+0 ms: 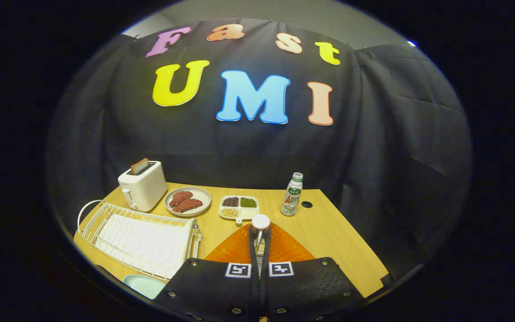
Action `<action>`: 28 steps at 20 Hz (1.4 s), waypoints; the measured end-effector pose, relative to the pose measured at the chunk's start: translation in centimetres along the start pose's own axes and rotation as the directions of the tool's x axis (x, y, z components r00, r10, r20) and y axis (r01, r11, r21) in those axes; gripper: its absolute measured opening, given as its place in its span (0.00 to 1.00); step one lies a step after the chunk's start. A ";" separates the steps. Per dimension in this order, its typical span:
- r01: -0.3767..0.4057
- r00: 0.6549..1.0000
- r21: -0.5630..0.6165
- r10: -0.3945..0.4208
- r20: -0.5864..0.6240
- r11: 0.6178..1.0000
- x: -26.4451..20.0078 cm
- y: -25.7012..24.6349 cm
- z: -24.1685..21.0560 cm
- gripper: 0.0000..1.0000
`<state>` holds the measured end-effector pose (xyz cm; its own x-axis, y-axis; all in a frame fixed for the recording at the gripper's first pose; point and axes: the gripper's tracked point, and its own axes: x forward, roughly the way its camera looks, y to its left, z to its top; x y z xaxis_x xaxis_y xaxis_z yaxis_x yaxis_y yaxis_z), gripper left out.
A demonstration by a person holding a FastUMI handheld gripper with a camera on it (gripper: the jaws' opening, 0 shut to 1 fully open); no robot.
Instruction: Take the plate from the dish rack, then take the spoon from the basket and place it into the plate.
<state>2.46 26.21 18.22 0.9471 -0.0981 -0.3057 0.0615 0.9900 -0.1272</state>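
Note:
My gripper [259, 243] is shut on the spoon [260, 222], whose white rounded end sticks up above the fingertips with a bit of metal stem showing between them. Right behind the fingers lies the orange basket [284, 248]. The pale blue-green plate [143, 285] rests flat on the table just left of my left finger, in front of the dish rack. The white wire dish rack [141, 239] stands further left with nothing in its slots.
At the back of the wooden table [338, 237] are a white toaster [142, 185] with toast in it, a grey plate of meat [187, 201], a divided dish of beans [239, 208] and a small bottle [292, 195].

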 end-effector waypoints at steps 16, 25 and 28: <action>-0.388 0.918 -0.124 0.370 -0.144 0.913 -10.7 20.3 -7.1 0.01; -0.482 0.853 -0.077 0.447 -0.271 0.873 -11.6 24.3 -14.3 0.00; -0.489 0.844 -0.050 0.458 -0.279 0.871 -11.2 24.6 -15.2 0.00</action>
<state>-11.38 50.08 4.20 0.7393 0.3427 -0.5796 -0.4258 0.9048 -0.0081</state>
